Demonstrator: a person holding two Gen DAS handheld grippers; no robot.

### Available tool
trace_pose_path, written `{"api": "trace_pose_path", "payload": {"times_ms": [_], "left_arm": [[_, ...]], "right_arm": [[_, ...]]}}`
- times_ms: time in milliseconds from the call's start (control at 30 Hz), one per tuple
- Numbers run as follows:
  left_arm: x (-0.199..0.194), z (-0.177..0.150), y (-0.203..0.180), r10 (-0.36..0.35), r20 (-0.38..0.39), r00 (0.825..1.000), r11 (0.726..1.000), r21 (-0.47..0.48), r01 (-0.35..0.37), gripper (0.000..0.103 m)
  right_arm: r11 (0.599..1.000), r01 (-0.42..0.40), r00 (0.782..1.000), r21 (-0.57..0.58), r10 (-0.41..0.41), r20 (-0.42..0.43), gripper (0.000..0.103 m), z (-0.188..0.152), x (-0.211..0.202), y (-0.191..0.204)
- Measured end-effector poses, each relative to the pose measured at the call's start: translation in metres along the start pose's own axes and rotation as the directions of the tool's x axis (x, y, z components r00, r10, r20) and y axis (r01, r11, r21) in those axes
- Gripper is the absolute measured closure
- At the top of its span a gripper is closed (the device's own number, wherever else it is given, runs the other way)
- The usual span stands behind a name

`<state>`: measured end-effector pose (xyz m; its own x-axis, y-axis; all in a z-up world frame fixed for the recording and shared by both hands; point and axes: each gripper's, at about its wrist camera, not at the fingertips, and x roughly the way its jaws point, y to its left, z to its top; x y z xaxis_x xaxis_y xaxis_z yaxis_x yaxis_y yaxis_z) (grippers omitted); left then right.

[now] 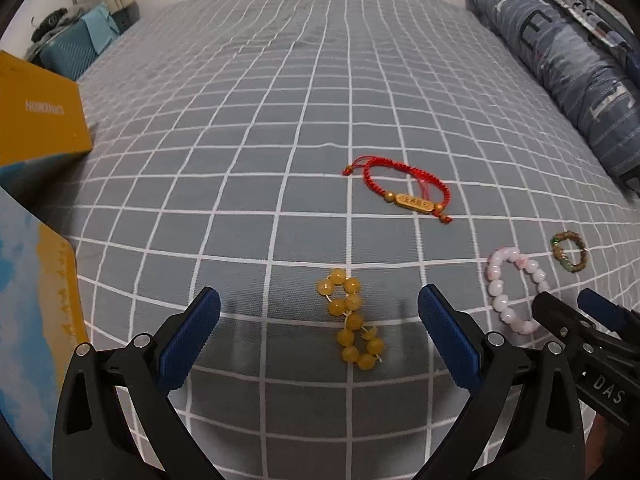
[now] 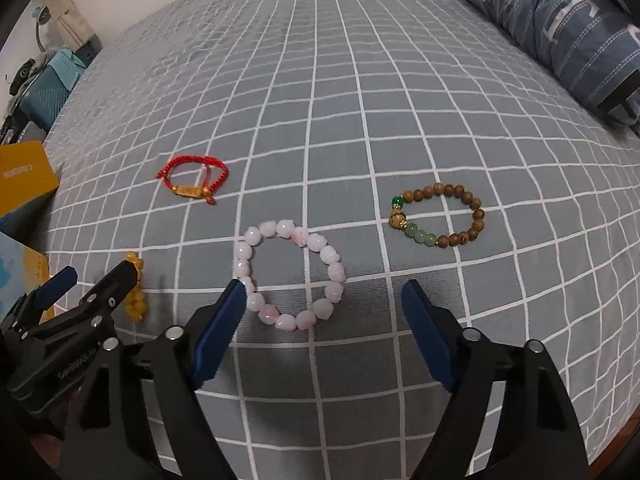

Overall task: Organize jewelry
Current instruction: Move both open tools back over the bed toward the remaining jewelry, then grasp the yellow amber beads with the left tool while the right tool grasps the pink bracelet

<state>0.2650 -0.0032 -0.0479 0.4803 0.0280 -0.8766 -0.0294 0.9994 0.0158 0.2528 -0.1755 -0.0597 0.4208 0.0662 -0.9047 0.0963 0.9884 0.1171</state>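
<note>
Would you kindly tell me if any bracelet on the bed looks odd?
Yes: the yellow bead bracelet lies twisted into a figure-eight between the open left claw, while the pink bead bracelet lies round.

The right claw (image 2: 322, 300) hangs wide open over the pink bead bracelet (image 2: 291, 276) on the checked bed (image 2: 360, 100). A wooden bead bracelet (image 2: 438, 216) lies nearer the bed's right edge, a red cord bracelet (image 2: 194, 179) toward its left edge.
</note>
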Motion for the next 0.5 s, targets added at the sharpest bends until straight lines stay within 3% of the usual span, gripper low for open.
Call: {"api": "trace_pose_path", "payload": {"times_ms": [367, 500], "left_arm": [[0.019, 0.000, -0.007, -0.005, -0.037, 0.999, 1.000, -0.003, 0.005, 0.007], [0.027, -0.001, -0.007, -0.012, -0.063, 0.998, 1.000, -0.007, 0.011, 0.016]], "right_arm": [[0.999, -0.006, 0.999, 0.032, 0.008, -0.038, 0.044, 0.001, 0.023, -0.011], [0.999, -0.004, 0.999, 0.045, 0.005, -0.034, 0.048, 0.002, 0.024, -0.012]]}}
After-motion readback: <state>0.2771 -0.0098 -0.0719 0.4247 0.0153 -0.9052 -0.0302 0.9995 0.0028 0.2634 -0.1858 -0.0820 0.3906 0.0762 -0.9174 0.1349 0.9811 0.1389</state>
